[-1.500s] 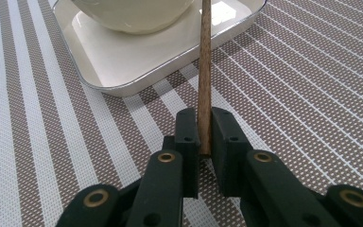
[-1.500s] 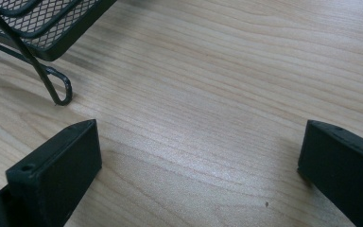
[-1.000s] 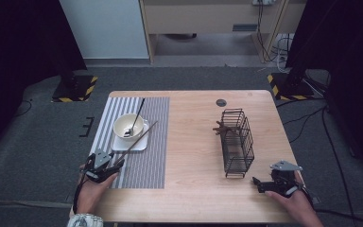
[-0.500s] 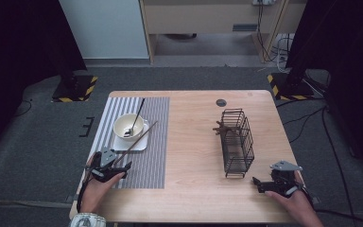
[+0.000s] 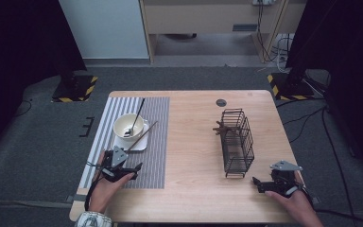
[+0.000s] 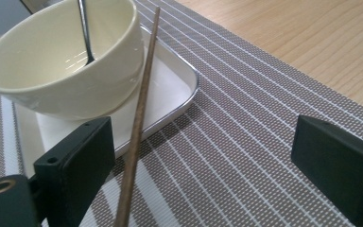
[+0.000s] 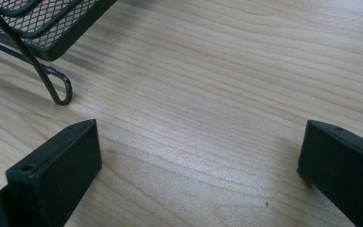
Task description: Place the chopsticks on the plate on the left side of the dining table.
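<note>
The left tongs [image 6: 203,156] are released around the chopstick [image 6: 139,118]. It looks light, stiff and thin; grip it near its low end. The right tongs [image 7: 198,165] rest released on the worktop [image 7: 217,85].

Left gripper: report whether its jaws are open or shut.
Open. In the left gripper view the left gripper has its two black jaws wide apart over the striped mat, with the brown chopstick between them, not clamped.
</note>
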